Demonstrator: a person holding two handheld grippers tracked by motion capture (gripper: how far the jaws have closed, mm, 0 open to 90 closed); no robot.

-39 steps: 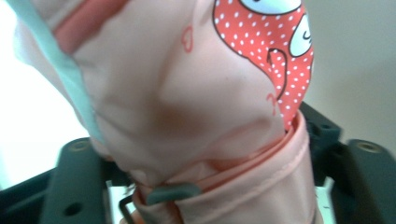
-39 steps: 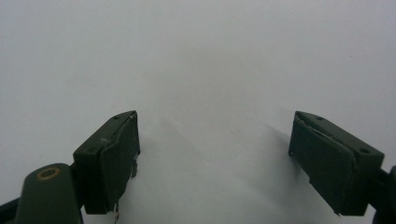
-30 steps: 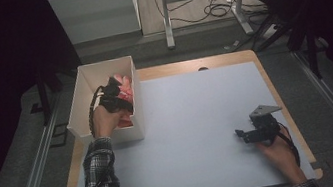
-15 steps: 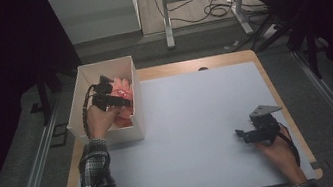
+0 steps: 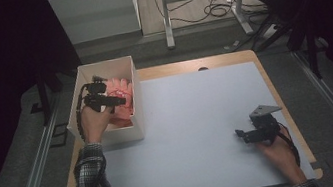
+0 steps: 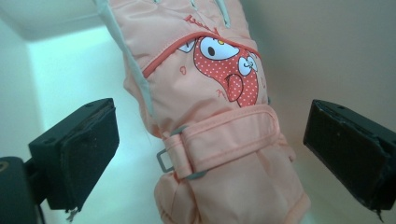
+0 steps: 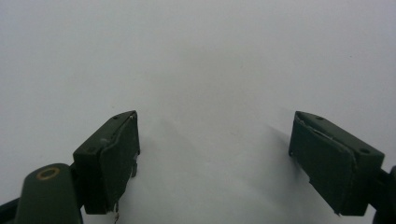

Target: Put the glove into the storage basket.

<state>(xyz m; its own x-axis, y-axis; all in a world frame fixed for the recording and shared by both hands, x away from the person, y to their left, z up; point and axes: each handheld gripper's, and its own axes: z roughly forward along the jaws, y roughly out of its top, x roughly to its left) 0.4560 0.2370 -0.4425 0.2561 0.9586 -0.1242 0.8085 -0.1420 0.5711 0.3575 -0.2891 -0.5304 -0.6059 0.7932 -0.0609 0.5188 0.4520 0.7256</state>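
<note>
The peach-pink child's glove (image 6: 219, 126) lies inside the white box (image 5: 135, 128) at the left edge of the counter (image 5: 200, 128), its cuff toward the camera of the left gripper view and its fingers pointing away, along the box's pale floor and beside one inner wall. It carries a spotted cartoon figure on the back and a strap with a grey buckle across the wrist. From the high view it sits toward the right side of the box, with what looks like more pink fabric next to it; whether that is a second glove I cannot tell.

The left hand-held gripper (image 5: 114, 101) hangs over the box with its tips aimed at the glove. Its jaws have just been opening and now stand wide apart on either side of the glove's cuff, with clear space between each pad and the fabric, so nothing is clamped. That reads as a release: the glove rests on its own in the box, and the wide spread lets the tool lift clear without snagging the strap.

The right hand-held gripper (image 5: 243, 135) rests low at the right of the counter, well apart from the box, jaws spread over bare white surface and holding nothing. It looks parked there to keep out of the left hand's way.
</note>
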